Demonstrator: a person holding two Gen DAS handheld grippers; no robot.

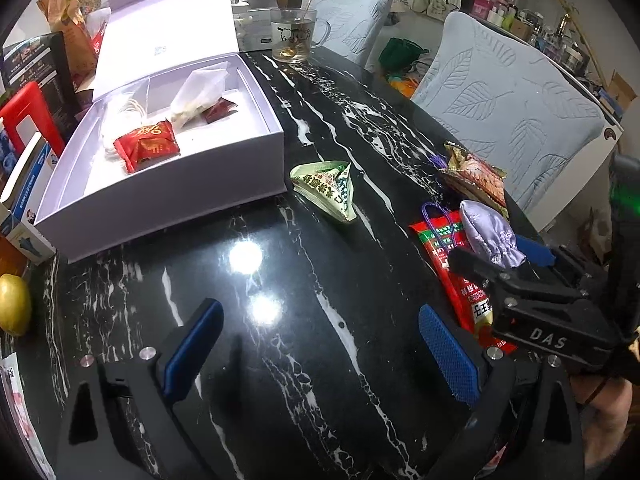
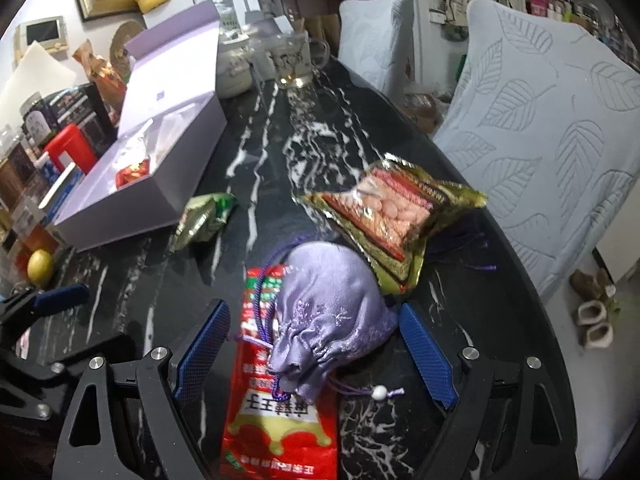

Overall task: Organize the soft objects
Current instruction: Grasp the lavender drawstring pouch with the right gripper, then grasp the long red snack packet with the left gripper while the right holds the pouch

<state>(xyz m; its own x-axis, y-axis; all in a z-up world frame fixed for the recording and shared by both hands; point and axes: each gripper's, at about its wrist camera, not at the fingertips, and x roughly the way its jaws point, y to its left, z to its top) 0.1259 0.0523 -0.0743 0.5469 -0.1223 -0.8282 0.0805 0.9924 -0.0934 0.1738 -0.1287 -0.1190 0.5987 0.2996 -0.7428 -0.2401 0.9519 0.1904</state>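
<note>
Lilac satin fills the space between the right gripper's fingers in the right wrist view: the drawstring pouch lies between the two blue pads, which stand spread wide on either side and do not yet touch it. Under the pouch, and reaching back toward the camera, is a red snack packet; the pouch's purple cord trails over it on the left-finger side. Just beyond the fingertips sits a gold-edged bag of nuts, and further ahead to the left a green wrapped packet lies beside the open white box.

For a clean pick, I judge the fingers should close on the pouch's plump body and not on its gathered neck, staying high enough to leave the red packet behind and keep the cord from snagging.

Seen from the left wrist, the left gripper hovers with fingers apart over bare black marble table, holding nothing. Ahead of its fingertips lies the green packet; the box is ahead to the left, already holding a red sweet packet and a white sachet. Off to the right-finger side the other gripper straddles the pouch. That box looks the likely destination.
</note>
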